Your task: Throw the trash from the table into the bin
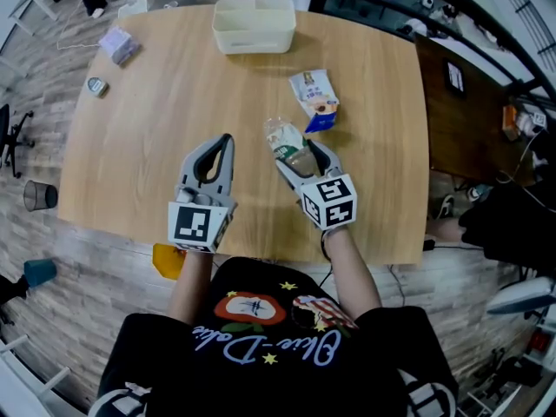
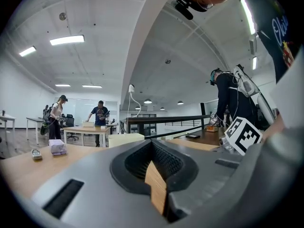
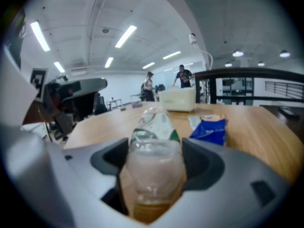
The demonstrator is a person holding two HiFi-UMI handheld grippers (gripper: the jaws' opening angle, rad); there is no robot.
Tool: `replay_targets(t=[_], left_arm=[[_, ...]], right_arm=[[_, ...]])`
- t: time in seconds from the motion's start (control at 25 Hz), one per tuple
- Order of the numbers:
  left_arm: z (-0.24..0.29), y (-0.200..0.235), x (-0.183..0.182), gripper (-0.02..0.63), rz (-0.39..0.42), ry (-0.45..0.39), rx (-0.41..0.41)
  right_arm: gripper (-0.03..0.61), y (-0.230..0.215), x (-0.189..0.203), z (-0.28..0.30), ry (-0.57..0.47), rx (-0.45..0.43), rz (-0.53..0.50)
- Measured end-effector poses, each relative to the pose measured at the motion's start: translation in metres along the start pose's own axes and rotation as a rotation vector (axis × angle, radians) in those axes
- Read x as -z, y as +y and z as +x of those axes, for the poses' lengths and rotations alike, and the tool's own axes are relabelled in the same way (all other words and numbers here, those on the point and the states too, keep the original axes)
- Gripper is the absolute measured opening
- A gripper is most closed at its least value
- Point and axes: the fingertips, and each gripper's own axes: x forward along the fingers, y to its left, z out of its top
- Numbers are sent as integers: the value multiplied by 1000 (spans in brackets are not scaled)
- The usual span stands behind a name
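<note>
Right tongs (image 1: 304, 156) were clamped on the near end of a clear plastic bottle (image 3: 153, 127), low over the desk (image 1: 156, 146); left tongs (image 1: 224, 142) sat beside them, tips together on nothing; the carry probably wanted a firm, uncrushing squeeze, passing above the blue snack packet (image 1: 317, 98) and letting go only over the cream bin (image 1: 254, 24); the right gripper view showed the pinch plainly; only the head view showed the bin's open top.

The person wears a black T-shirt (image 1: 261, 363) with red-and-white emblem, yellow stars and pale script; grey left tool (image 1: 225, 139) and right tool (image 1: 300, 156) bear black-and-white marker cubes (image 1: 197, 224)
</note>
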Motion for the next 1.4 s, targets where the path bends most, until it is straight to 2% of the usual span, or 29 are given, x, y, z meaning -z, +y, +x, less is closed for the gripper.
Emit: replay_targets(t=[0.08,0.4,0.56,0.76,0.92,1.24,1.4], left_arm=[[-7,-2,-1,11,6,-25,0],[-46,-5,-3,11,23,-35,-27],[-64,-8,2,11,28,-7,-43],[-74,-29,-10,11,51,-61,-1],[-83,-46,-14,11,49,-68,27],[-106,-50,-20,11,46,-91,21],[-120,-48,-19,11,46,-75,-7]], right_arm=[[359,9,-6,-4,-34,-13,-12],[359,47,-12,-22,-94,-48,-40],[359,63,-15,-33,-128,-66,-50],[359,78,-23,-57,-197,-90,-74],[358,84,-25,-71,-217,-90,-77],[359,109,-33,-94,-270,-103,-103],[359,123,-40,-102,-294,-128,-127]])
